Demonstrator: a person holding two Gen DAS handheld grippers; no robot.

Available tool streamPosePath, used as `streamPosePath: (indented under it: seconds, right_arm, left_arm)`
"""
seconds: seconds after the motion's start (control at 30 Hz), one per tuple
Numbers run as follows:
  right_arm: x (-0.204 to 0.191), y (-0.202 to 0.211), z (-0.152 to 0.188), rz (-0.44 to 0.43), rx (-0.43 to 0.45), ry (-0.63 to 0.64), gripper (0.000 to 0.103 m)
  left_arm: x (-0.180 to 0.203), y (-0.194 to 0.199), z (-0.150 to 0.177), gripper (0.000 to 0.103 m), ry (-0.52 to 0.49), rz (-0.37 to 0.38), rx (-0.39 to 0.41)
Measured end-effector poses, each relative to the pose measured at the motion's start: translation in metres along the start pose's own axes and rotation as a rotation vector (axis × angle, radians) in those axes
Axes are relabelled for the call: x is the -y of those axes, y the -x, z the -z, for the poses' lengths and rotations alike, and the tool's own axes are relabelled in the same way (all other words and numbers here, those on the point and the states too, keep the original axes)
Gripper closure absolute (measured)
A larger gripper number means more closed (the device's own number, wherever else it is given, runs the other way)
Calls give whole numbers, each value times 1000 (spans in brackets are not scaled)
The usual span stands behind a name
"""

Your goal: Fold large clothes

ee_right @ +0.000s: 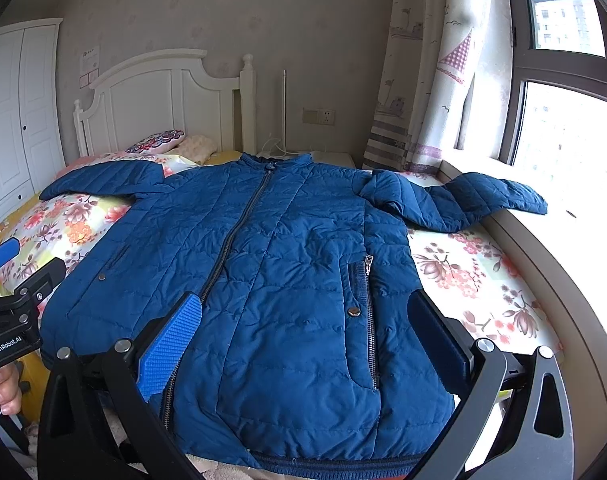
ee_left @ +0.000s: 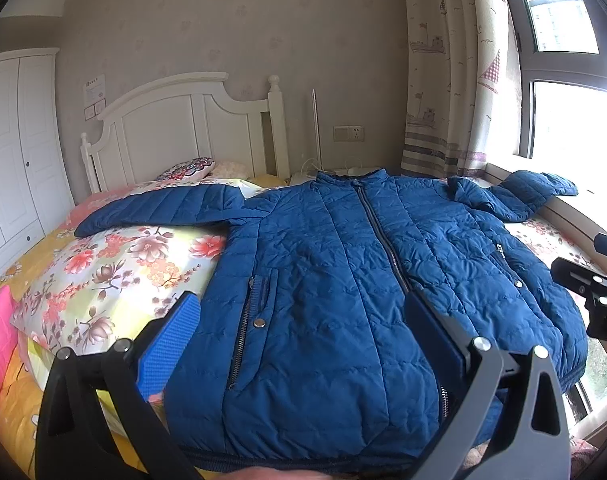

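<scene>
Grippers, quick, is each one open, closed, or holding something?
Left gripper: open, holding nothing, above the blue jacket.
Right gripper: open, holding nothing.

A plain blue quilted jacket [ee_right: 287, 264] lies on a floral pink-and-orange bedsheet [ee_right: 475, 276] before a white headboard [ee_right: 159, 100].

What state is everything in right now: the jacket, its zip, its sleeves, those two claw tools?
Blue puffer jacket: spread flat, unfolded.
Front zipper: closed.
Left sleeve: stretched outward.
Right sleeve: bent, cuff on the windowsill.
Left gripper: open, empty.
Right gripper: open, empty.
</scene>
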State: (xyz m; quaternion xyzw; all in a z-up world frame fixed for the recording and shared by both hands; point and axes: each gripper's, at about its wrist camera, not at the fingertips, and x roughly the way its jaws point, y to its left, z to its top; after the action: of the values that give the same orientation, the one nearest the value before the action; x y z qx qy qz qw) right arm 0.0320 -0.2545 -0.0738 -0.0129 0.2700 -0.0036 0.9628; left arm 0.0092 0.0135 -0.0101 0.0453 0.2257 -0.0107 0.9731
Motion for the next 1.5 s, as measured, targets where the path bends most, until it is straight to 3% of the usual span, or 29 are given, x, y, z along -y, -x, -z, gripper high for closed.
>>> streamPosePath:
  seconds: [1.17,1.33,1.43,1.5]
  right_arm:
    - [-1,-2,2,-10,-7,-4,4]
    - [7,-11,2,-41,-13,-19,4]
    - [28,-27,-2,-92,-48,-56,4]
    - [43,-40,-6,-75,-81,-91,4]
  left_arm:
    - [0,-1,1,2,1,1,-6]
    - [-1,-12,2,2,-11,1,-52]
    - [-1,-38,-5,2,-39,-16,-104]
    - [-1,-66,-14,2,-76,-16,-158]
